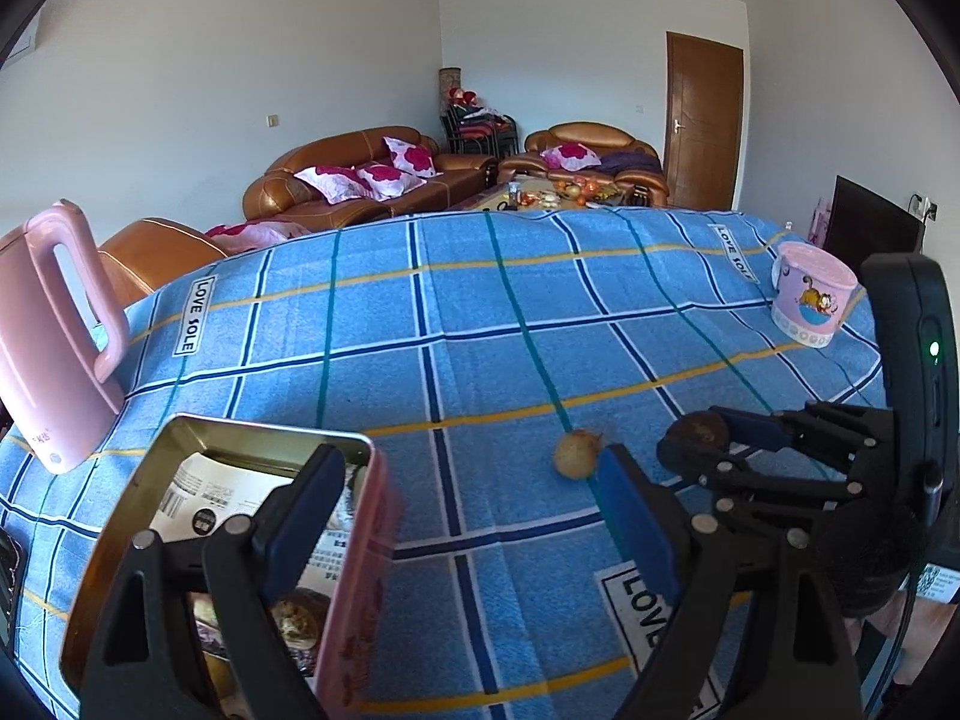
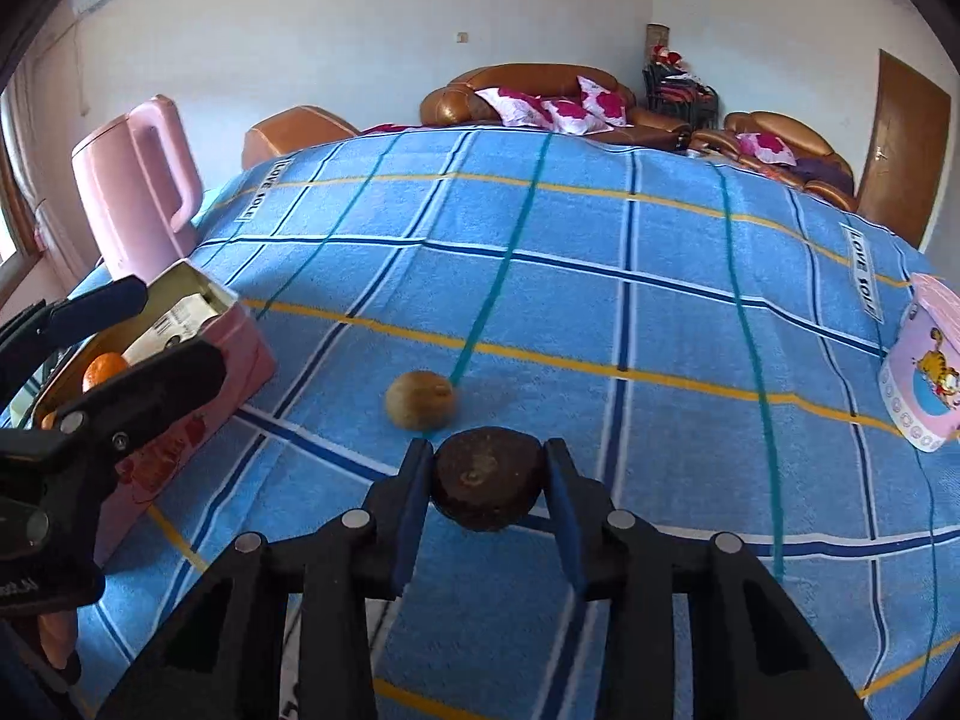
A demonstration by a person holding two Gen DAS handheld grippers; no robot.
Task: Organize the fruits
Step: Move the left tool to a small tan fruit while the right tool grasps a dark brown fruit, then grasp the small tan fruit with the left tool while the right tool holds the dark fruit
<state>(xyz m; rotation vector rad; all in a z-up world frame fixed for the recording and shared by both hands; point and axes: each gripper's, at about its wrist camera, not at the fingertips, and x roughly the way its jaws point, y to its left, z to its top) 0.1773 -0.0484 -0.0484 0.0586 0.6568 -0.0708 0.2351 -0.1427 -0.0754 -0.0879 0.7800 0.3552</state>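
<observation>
Two grippers over a blue plaid tablecloth (image 2: 600,276) marked "LOVE SOLE", spread across the whole table. Far left on the cloth, a tall pink kettle (image 1: 48,336) standing upright. Near left, an open pink tin (image 1: 354,546) with printed paper inside, an orange fruit (image 2: 102,369) and a pale brownish round thing, too hidden to name, at the tin's near end. Far right, a pink cartoon cup (image 1: 810,294) near the table edge. Left gripper (image 1: 462,516) spread wide, nothing between the blue pads: one finger (image 1: 300,516) over the tin's opening, the other out over bare cloth to the right. Right gripper (image 2: 489,480) closed in on a dark brown round fruit (image 2: 486,480), both pads pressing its sides, at the near middle of the cloth; hard to tell whether resting on the cloth or just lifted off. Just beyond it, apart from the pads, a lighter tan round fruit (image 2: 420,399) lying on the cloth beside a teal stripe, well right of the tin.
</observation>
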